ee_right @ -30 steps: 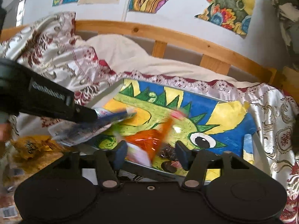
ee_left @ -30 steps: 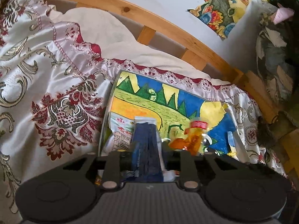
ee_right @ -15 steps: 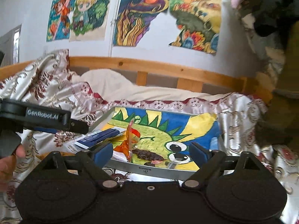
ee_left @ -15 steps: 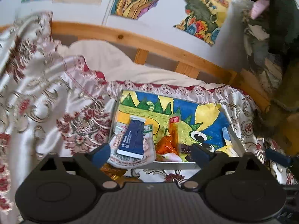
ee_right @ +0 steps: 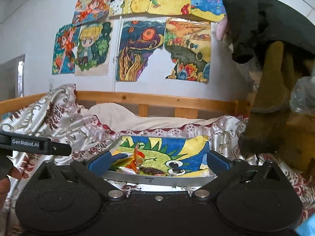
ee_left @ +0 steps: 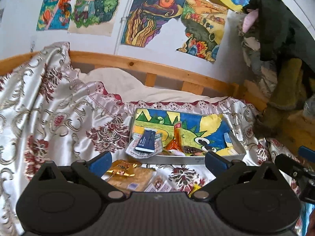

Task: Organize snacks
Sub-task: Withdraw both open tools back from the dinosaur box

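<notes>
Both the left claw (ee_left: 158, 160) and the right claw (ee_right: 158, 160) stood wide and held nothing. A blue packet (ee_left: 146, 142) and an orange packet (ee_left: 175, 140) lay in the tray (ee_left: 177, 159) on the bed (ee_left: 59, 122), a gold packet (ee_left: 126, 172) just before it.

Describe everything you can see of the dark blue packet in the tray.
The dark blue packet is a flat, oblong pouch with a paler sealed strip along its far end and small white print across the near end. It looks like thin foil or plastic film. It lies flat, long axis running away from the left camera, on top of a crumpled white printed wrapper at the near left corner of the metal tray. That wrapper hangs over the rim. Neither hand-held gripper touches it.
</notes>
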The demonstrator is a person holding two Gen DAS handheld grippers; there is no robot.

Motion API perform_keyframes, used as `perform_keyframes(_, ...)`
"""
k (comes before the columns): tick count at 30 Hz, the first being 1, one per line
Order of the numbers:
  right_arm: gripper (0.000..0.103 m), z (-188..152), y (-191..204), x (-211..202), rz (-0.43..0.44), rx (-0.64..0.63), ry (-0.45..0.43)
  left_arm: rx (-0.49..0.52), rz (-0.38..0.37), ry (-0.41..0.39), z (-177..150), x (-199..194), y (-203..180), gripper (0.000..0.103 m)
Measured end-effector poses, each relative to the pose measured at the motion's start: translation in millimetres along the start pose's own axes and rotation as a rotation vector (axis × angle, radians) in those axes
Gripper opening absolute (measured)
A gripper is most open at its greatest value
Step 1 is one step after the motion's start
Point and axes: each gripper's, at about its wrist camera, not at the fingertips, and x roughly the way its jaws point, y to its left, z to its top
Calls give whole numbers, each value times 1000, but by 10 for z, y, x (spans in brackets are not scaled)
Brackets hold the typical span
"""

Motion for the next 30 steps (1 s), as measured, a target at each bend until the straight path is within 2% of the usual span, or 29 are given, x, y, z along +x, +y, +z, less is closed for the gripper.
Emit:
perform_keyframes(10,102,-216,104,-554,4,-9,-1,81,35,-24,-333,-559,-123,103)
perform_keyframes(22,102,-536,162,-1045,-10,-23,92,140,67,50,-666,-913,-200,103)
perform_keyframes(30,102,-665,98,-1195,-26,8,159,165,128,125,-800,-961,-208,103)
